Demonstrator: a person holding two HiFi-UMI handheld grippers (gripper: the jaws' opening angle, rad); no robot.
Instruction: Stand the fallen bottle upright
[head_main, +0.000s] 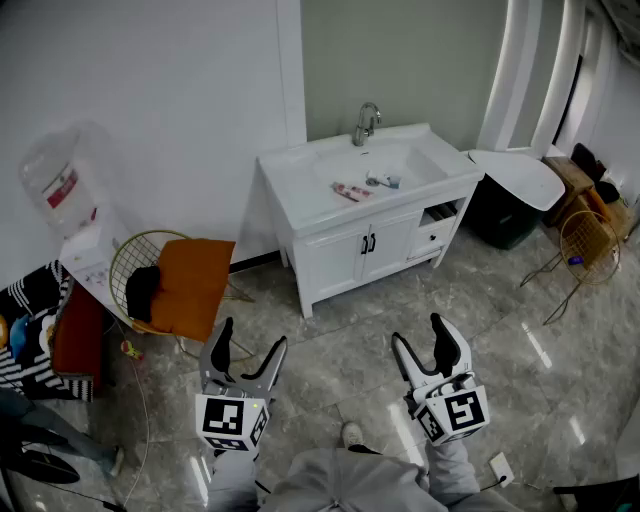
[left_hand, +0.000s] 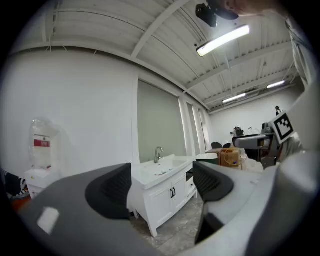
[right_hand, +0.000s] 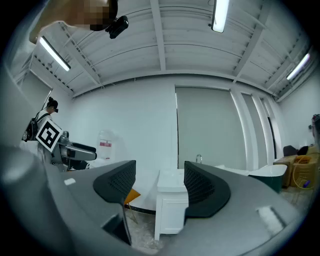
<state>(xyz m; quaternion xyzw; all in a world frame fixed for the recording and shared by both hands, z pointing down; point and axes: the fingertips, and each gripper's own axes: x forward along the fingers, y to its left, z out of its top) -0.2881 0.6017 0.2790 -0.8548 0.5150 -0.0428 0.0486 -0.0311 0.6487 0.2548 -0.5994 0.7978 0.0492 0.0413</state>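
Note:
A small pinkish bottle (head_main: 350, 191) lies on its side on the white vanity (head_main: 300, 205), beside the basin and below the faucet (head_main: 366, 122). Another small item (head_main: 383, 181) sits just right of it. Both grippers hover over the floor well in front of the vanity, pointing at it. My left gripper (head_main: 250, 340) is open, nothing between its jaws. My right gripper (head_main: 418, 335) is open and empty too. In the left gripper view the vanity (left_hand: 167, 192) shows between the left gripper's (left_hand: 162, 187) pads. In the right gripper view the right gripper (right_hand: 160, 185) frames the vanity's corner (right_hand: 170, 210).
A wire chair with an orange cushion (head_main: 190, 285) stands left of the vanity, with a water dispenser (head_main: 65, 190) behind it. Right of the vanity are a black bin under a white lid (head_main: 515, 180), cardboard boxes (head_main: 575, 175) and a wire basket (head_main: 590, 245). The floor is glossy marble tile.

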